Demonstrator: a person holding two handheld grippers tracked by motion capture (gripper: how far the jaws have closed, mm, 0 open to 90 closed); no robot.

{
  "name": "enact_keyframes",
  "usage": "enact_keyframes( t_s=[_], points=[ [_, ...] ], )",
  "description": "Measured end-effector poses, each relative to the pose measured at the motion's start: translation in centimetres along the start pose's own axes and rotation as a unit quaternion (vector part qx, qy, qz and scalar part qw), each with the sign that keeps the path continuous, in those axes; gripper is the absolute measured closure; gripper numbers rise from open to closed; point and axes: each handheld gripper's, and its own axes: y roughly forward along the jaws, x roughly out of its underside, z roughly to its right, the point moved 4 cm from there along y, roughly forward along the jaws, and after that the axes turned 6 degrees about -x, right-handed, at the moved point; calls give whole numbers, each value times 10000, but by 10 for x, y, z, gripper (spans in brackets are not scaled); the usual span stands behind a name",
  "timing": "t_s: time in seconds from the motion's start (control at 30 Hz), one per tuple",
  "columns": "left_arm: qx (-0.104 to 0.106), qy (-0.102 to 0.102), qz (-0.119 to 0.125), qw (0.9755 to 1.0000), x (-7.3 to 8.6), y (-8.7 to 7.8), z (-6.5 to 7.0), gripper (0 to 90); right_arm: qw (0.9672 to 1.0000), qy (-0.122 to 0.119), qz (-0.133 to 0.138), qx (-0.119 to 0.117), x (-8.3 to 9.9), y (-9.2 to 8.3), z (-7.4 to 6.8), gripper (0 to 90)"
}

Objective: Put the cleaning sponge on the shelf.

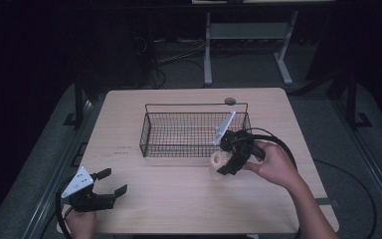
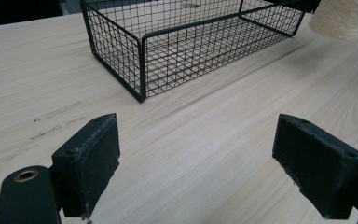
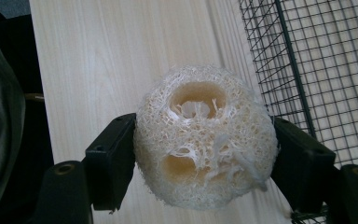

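Note:
A cream loofah piece (image 3: 205, 137) with holes through it is clamped between the jaws of my right gripper (image 3: 204, 156), which is shut on it. In the high view that gripper (image 1: 225, 163) holds the loofah (image 1: 217, 159) just above the table, close to the front right corner of the black wire basket (image 1: 144, 134). The loofah (image 2: 342, 18) also shows at the top right of the left gripper view. My left gripper (image 1: 113, 181) rests near the table's front left corner, jaws wide open with nothing between them, and points toward the basket (image 2: 142, 60).
The light wooden table (image 1: 179, 199) carries the basket at its middle. A small round disc (image 1: 230, 101) lies behind the basket. A white metal frame (image 1: 208, 50) stands on the floor beyond the table. Black cable loops to the right of my right hand (image 1: 273, 167).

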Motion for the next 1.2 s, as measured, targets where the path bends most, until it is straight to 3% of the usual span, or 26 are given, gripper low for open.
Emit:
enact_keyframes(
  t_s=[1.2],
  points=[
    [-10,-27,15,10000,0,-1,-1,137,9999,80,-61,133,-13,-21,21,287]
  ],
)
